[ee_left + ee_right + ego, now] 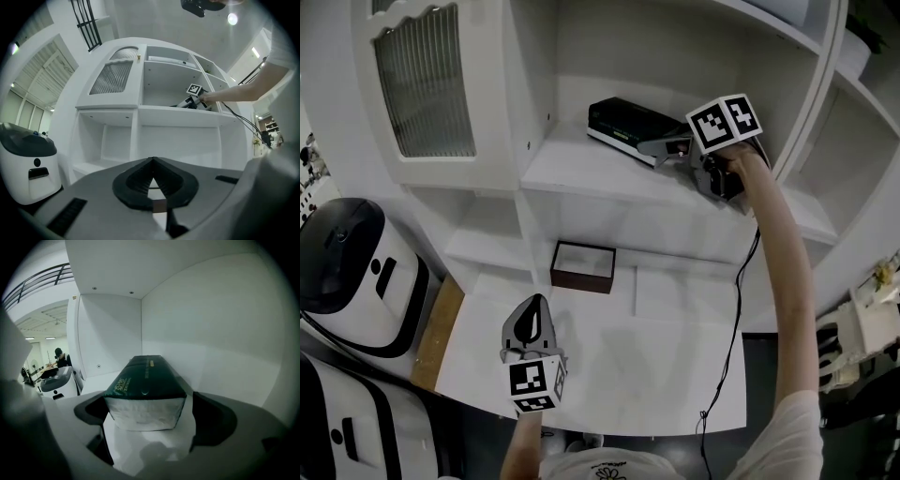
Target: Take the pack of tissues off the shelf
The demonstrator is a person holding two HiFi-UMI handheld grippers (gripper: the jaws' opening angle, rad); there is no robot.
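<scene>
While the shelf (581,173) carries the pack (628,127), lying flat w/ its dark green top up, the bench (656,375) sits below. R gripper (667,148): jaws spread either side of pack's near end. L gripper (534,314): over bench, jaws pressed together.

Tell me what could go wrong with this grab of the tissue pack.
The right gripper stands open around only the near end of the pack of tissues. Closing there may give a shallow hold on soft wrapping, so it could sag or slip. Pushing in further might shove it along the shelf. The hanging cable could snag.
</scene>
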